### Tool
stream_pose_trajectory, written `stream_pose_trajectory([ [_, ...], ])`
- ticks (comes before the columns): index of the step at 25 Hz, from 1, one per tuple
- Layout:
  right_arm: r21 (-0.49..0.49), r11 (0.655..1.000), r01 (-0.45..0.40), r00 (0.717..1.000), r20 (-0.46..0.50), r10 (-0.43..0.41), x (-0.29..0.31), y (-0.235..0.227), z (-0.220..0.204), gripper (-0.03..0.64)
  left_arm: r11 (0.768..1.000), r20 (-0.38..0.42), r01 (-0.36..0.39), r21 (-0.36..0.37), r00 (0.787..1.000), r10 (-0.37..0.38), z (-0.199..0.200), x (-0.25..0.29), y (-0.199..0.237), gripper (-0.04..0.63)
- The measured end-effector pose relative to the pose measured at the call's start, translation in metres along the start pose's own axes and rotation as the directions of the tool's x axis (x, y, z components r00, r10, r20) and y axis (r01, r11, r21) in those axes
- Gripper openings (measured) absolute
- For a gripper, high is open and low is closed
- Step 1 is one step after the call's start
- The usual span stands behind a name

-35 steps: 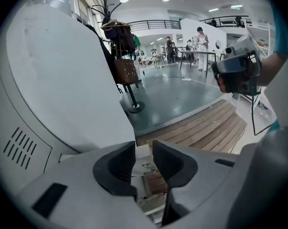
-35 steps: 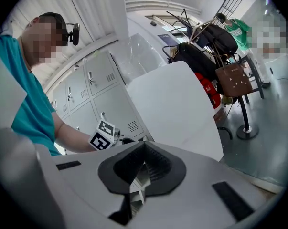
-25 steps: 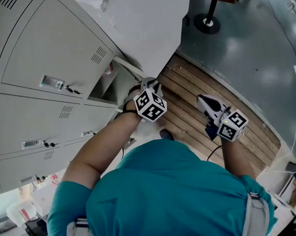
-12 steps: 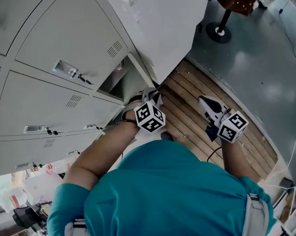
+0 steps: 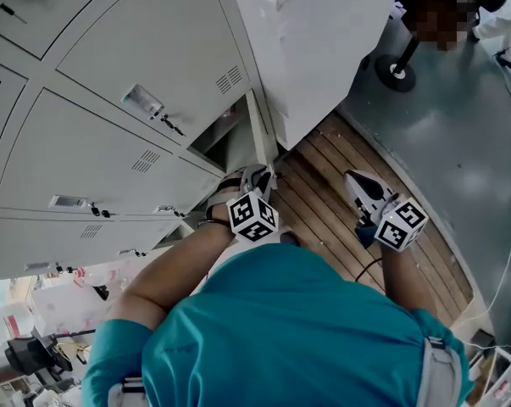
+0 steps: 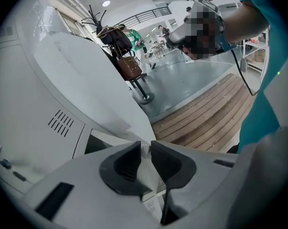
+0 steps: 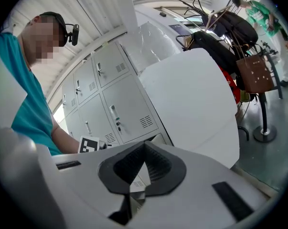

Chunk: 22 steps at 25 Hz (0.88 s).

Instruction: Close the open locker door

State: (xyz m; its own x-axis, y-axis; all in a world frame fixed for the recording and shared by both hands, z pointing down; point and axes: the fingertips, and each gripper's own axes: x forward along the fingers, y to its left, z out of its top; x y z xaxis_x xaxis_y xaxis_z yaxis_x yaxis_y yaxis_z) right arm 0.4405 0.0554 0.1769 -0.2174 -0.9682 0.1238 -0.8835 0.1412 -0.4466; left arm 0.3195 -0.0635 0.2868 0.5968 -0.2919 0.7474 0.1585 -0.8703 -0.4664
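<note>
The open locker door (image 5: 323, 41) is a white panel that swings out from the grey lockers; it also fills the middle of the left gripper view (image 6: 86, 89) and the right gripper view (image 7: 191, 104). My left gripper (image 5: 262, 172) is at the door's lower free corner. Its jaws (image 6: 145, 149) stand a narrow slit apart with the door's thin edge between the pads. A dark, narrow opening (image 5: 225, 138) remains between door and locker. My right gripper (image 5: 354, 181) hangs over the wooden floor, apart from the door, with its pads touching (image 7: 144, 149) and nothing in them.
Closed grey lockers (image 5: 111, 168) with handles and keys fill the left. Wooden planks (image 5: 348, 159) run under the door, and grey floor (image 5: 441, 142) lies beyond. A coat stand with bags (image 7: 239, 46) stands on a round base (image 5: 395, 70) behind the door. Clutter lies at the lower left (image 5: 43, 312).
The door has swung toward the lockers and the dark opening has narrowed. My left gripper has travelled with the door's corner. The right gripper has kept its place over the planks.
</note>
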Motion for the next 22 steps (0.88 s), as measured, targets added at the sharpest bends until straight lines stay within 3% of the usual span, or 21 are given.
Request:
stream_pose_trajectory([
  [22, -0.032, 0.996, -0.081, 0.996, -0.038, 0.080, 0.065, 0.024, 0.008, -0.002, 0.990, -0.143, -0.132, -0.056, 0.982, 0.123, -0.103, -0.027, 0.057, 0.072],
])
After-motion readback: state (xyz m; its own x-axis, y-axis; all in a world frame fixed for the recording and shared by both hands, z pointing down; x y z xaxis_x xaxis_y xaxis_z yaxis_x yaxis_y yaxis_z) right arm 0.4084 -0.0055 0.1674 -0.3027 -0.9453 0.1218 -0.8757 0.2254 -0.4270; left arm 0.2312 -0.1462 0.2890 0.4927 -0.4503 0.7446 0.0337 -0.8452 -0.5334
